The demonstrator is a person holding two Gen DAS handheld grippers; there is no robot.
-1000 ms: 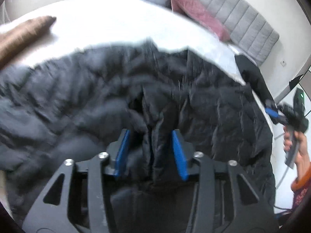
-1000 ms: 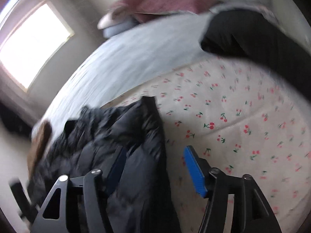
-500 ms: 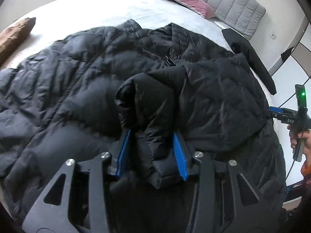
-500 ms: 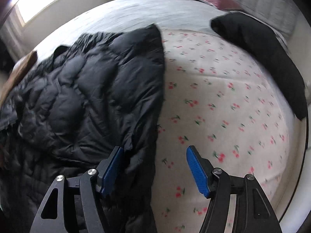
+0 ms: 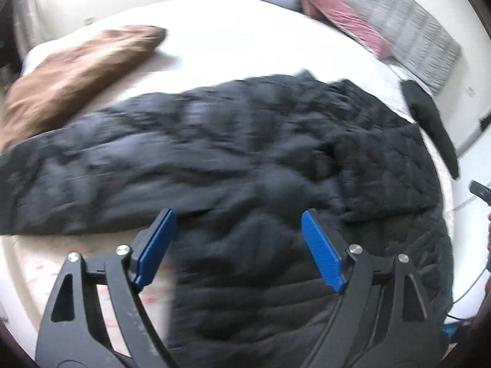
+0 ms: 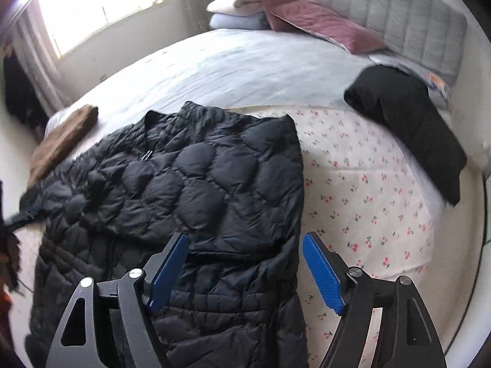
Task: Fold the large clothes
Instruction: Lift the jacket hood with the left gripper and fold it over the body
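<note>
On the bed [image 5: 245,40], seen from my left wrist, the black puffer jacket [image 5: 214,159] lies spread under and ahead of my left fingers [image 5: 239,248]. Its long axis runs from nine o'clock to three o'clock across a blurred picture. My left fingers have just been opening and now stand wide, with jacket fabric below the gap but nothing pinched. A brown garment [image 5: 76,70] lies at ten o'clock, well apart from the jacket's near edge.

From my right wrist, the same jacket [image 6: 196,190] fills the area from nine o'clock to twelve o'clock of my right fingers [image 6: 245,270]. Its straight right edge runs from twelve o'clock down between my two pads. These fingers have also just been opening and are wide, holding nothing. One side looks already folded in over the body. A folded black garment [image 6: 411,128] sits at two o'clock on the floral sheet [image 6: 368,202]. I judge the next fold needs the bottom hem, nearest both hands at six o'clock.
</note>
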